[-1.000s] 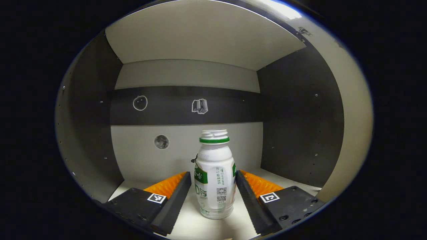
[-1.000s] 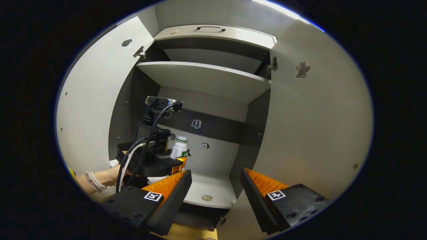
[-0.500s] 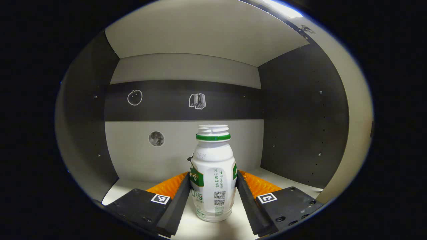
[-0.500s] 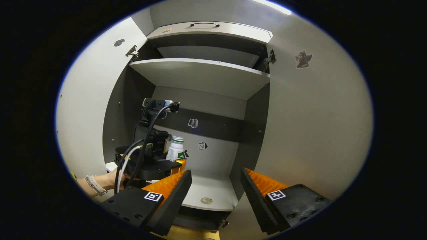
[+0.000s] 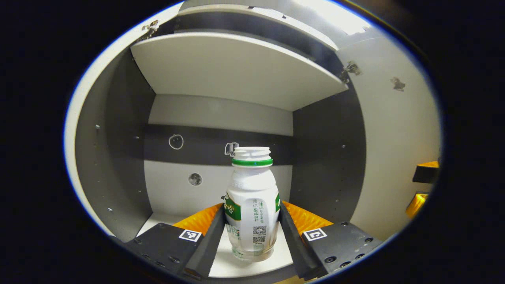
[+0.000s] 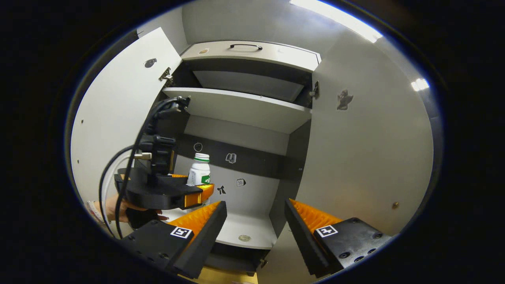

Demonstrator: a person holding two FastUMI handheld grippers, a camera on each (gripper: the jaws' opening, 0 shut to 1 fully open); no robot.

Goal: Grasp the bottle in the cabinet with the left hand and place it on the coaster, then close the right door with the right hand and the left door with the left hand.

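Note:
A white bottle point(image 5: 252, 205) with a green neck ring and green label stands upright between my left gripper's fingers. The left gripper point(image 5: 251, 236) is shut on its lower body, at the front edge of the cabinet's lower shelf point(image 5: 252, 266). In the right gripper view the same bottle point(image 6: 199, 171) shows above the left gripper point(image 6: 185, 195), which a hand point(image 6: 118, 203) holds in front of the open cabinet. My right gripper point(image 6: 254, 232) is open with nothing between its fingers, low in front of the cabinet and near the right door point(image 6: 367, 150).
Both doors stand wide open, the left door point(image 6: 114, 118) beside the hand. A middle shelf point(image 6: 240, 108) spans the cabinet above the bottle. A small round disc point(image 6: 244, 238) lies on the cabinet floor. The right gripper's fingers point(image 5: 424, 185) show by the right door point(image 5: 394, 157).
The left gripper's fingers closed onto the bottle, then drew back toward the cabinet's front with it, slightly raised. The right gripper stayed open and barely shifted.

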